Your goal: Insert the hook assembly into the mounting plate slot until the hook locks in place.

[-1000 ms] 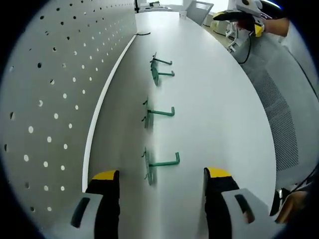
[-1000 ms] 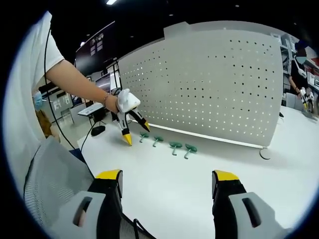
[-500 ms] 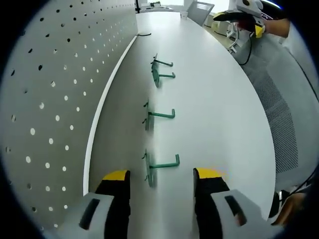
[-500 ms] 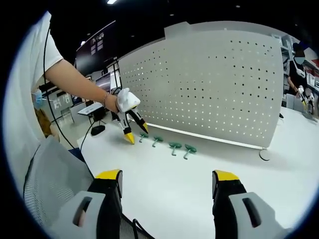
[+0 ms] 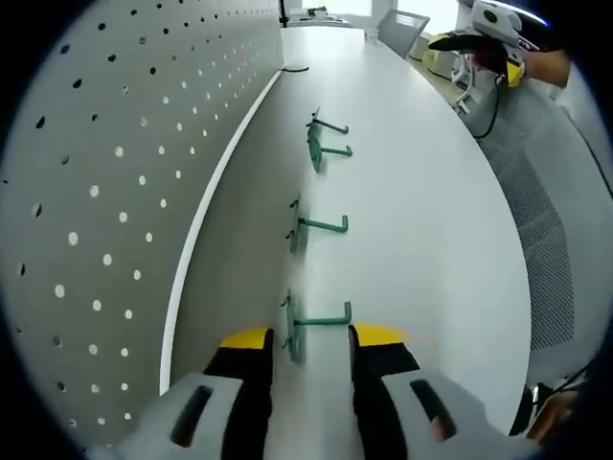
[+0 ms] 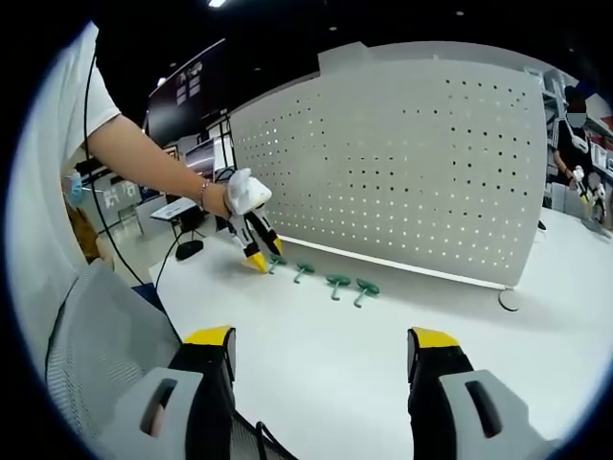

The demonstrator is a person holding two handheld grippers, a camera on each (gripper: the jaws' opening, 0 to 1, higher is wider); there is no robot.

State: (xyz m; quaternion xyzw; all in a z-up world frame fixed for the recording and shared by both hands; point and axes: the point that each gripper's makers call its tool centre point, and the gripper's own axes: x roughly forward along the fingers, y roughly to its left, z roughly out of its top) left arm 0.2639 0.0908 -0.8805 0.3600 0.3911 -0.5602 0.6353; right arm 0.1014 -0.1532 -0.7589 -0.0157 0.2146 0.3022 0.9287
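In the left gripper view I have my left gripper point(image 5: 306, 337) low over the white table point(image 5: 431, 240), its yellow-tipped jaws drawn in close on either side of the nearest green hook point(image 5: 308, 323). A narrow gap shows on each side of the hook's base plate, so I cannot tell whether the jaws are touching it; they are nearly together but not pinching anything I can confirm. The hook lies on the table with its arm pointing away from the pegboard point(image 5: 105, 192), which stands upright along the table's edge just beside the row. Further on, a second hook point(image 5: 314, 228) lies on the same line, and beyond it two more hooks point(image 5: 324, 142) lie close together. At the far end I see my right gripper point(image 5: 484, 38), held up off the table beside a mesh chair back point(image 5: 546, 220).

In the right gripper view the right gripper point(image 6: 321, 350) has its jaws spread wide, holding nothing, well apart from the work. Across the table a hand point(image 6: 218, 196) holds the left gripper down at the end of the hook row, in front of the pegboard.
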